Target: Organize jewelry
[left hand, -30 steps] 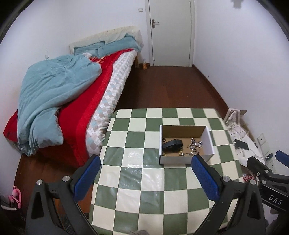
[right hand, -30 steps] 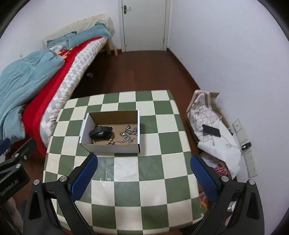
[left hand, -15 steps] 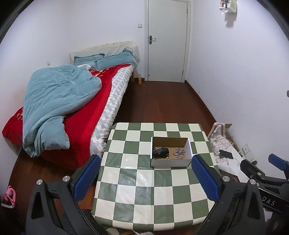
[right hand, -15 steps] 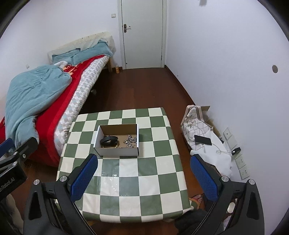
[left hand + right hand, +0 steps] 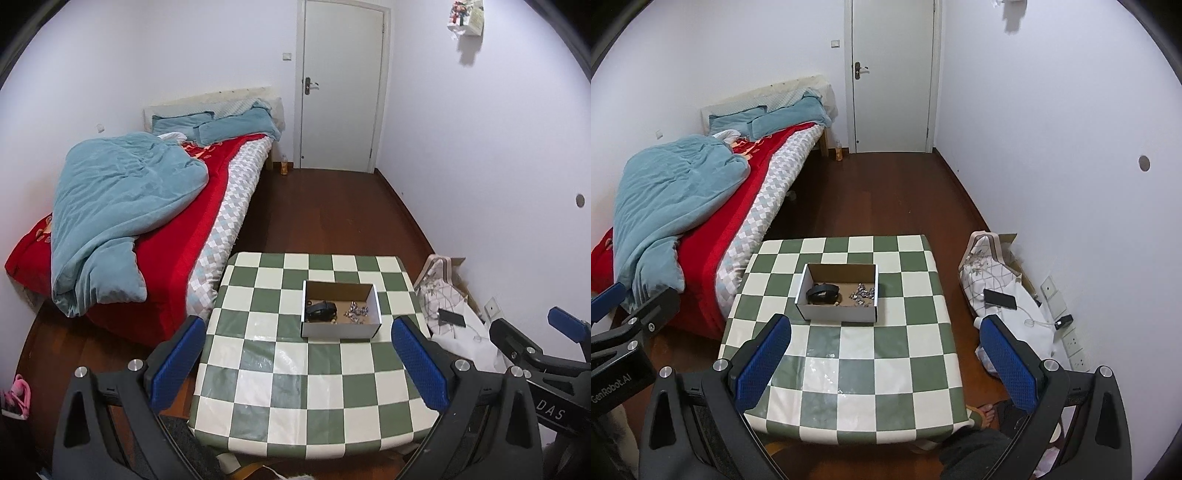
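Jewelry (image 5: 355, 311) lies loose inside a shallow cardboard box (image 5: 340, 329) that stands on the green-and-white checked surface (image 5: 303, 384), well beyond both pairs of tongs.

Nearest the lens in the left wrist view, the left tongs (image 5: 297, 363) hang above the near edge of the surface, their blue-padded fingers (image 5: 176, 360) spread wide apart and holding nothing. In the right wrist view, the right tongs (image 5: 884, 360) sit likewise over the near part of the surface, blue pads (image 5: 1008, 363) wide apart and empty. Each pair shows at the border of the other's view.

Within the box, a dark band-like item (image 5: 822, 292) lies at the left; a cluster of small silvery pieces (image 5: 864, 291) lies at the right, apart from it. A few pale beads sit by the front wall; their exact kind is too small to tell.

To the right of the surface, on the floor by the wall, a patterned white bag (image 5: 988, 277) carries a dark phone (image 5: 999, 299). A person's bare toes (image 5: 984, 409) show under the near right corner.

Left of the surface stands a bed (image 5: 229, 199) with a red cover and a rumpled blue quilt (image 5: 118, 206). Farthest away, a white door (image 5: 892, 74) stands shut in the end wall.
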Demonstrator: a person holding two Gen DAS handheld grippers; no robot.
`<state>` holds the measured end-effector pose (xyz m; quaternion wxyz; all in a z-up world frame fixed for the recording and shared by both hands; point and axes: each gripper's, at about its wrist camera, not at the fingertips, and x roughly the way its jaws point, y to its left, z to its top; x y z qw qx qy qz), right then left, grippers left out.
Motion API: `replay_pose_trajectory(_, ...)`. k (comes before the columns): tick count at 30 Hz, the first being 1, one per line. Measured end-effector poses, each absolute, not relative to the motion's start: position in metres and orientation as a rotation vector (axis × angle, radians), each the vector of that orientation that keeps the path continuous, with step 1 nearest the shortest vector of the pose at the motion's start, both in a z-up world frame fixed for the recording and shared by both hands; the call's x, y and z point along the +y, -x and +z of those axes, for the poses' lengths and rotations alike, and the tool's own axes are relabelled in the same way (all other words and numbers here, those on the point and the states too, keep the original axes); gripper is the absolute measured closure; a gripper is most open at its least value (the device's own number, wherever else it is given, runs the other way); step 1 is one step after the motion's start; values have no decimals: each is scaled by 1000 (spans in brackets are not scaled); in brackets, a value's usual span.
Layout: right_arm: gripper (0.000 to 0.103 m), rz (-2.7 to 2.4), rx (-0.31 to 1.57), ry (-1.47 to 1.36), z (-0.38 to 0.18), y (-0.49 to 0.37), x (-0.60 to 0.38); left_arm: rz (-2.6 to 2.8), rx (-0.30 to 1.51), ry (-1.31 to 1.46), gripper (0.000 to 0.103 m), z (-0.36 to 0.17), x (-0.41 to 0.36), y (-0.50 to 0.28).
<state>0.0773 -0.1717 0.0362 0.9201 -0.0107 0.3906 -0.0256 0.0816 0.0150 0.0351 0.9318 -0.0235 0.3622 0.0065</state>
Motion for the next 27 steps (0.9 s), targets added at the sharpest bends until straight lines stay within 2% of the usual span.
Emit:
replay_pose_trajectory(9,0,-70,805,41,42,-97,-175,39,757,34,1,32,12,-97)
replay_pose_trajectory(27,0,-72,884,56,8,-142,-171,76,849,30,1,4,17,-128)
